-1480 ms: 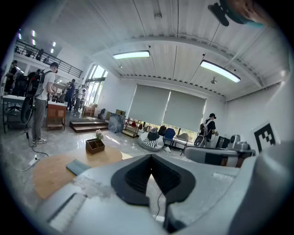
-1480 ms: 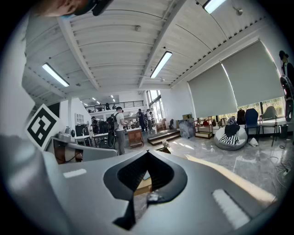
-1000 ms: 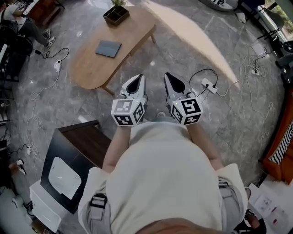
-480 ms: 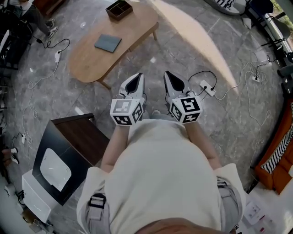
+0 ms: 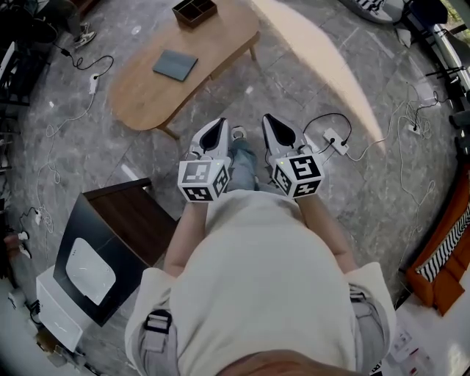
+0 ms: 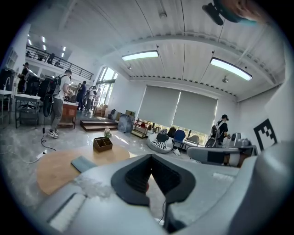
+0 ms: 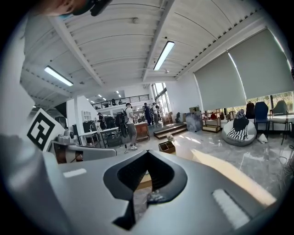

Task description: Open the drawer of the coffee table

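Observation:
The oval wooden coffee table point(image 5: 147, 103) stands on the grey stone floor ahead and to the left; no drawer shows from here. A grey pad point(image 5: 175, 64) and a dark divided box point(image 5: 194, 9) lie on its top. My left gripper point(image 5: 220, 121) and right gripper point(image 5: 267, 117) are held side by side in front of the body, short of the table, both shut and empty. The left gripper view has its jaws point(image 6: 150, 157) closed, with the table point(image 6: 55, 170), pad point(image 6: 83, 163) and box point(image 6: 102, 143) beyond. The right gripper point(image 7: 147, 152) is closed too.
A leg in jeans with a shoe point(image 5: 239, 134) reaches forward between the grippers. A dark side cabinet point(image 5: 136, 220) with a white device point(image 5: 88, 270) stands at lower left. A power strip point(image 5: 335, 138) and cables lie to the right, an orange sofa point(image 5: 440, 257) further right. People stand far behind.
A leg in jeans has stepped forward between the grippers, and the view has shifted a little toward the table. Both grippers stay shut, side by side.

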{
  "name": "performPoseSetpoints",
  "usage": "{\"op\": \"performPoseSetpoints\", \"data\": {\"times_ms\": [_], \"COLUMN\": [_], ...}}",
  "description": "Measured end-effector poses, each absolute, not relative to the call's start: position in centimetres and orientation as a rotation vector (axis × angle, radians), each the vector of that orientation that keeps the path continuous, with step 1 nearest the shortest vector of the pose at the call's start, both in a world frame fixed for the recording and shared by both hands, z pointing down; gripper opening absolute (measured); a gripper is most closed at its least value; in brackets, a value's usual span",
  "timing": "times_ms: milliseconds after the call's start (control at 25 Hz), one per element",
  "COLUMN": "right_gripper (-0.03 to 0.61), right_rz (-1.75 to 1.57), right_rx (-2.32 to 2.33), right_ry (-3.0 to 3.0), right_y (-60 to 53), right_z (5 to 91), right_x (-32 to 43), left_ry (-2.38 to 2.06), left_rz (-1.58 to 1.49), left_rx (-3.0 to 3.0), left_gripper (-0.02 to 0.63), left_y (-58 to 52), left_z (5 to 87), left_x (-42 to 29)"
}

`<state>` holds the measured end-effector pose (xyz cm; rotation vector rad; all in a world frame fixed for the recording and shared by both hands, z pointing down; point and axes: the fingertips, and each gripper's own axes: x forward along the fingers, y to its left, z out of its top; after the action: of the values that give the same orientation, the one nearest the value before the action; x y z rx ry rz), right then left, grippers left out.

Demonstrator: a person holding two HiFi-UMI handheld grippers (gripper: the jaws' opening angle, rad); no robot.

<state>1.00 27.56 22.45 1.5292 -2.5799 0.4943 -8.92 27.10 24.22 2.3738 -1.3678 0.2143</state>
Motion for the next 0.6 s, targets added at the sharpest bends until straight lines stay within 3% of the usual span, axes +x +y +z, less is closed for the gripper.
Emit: {"op": "performPoseSetpoints", "data": {"times_ms": [600], "right_gripper": [-0.001], "right_rz": [0.505], "right_rx": [1.460], "right_ry": [-2.589], "right_y": [14.5], "right_z": [23.1], "right_x": [2.2], "left_ry": [-1.346], "left_rz": [0.214], "left_rx": [2.332], "left_gripper": [0.002], "left_y": [14.5], "left_z": [26.0], "left_x": [-7.7]}}
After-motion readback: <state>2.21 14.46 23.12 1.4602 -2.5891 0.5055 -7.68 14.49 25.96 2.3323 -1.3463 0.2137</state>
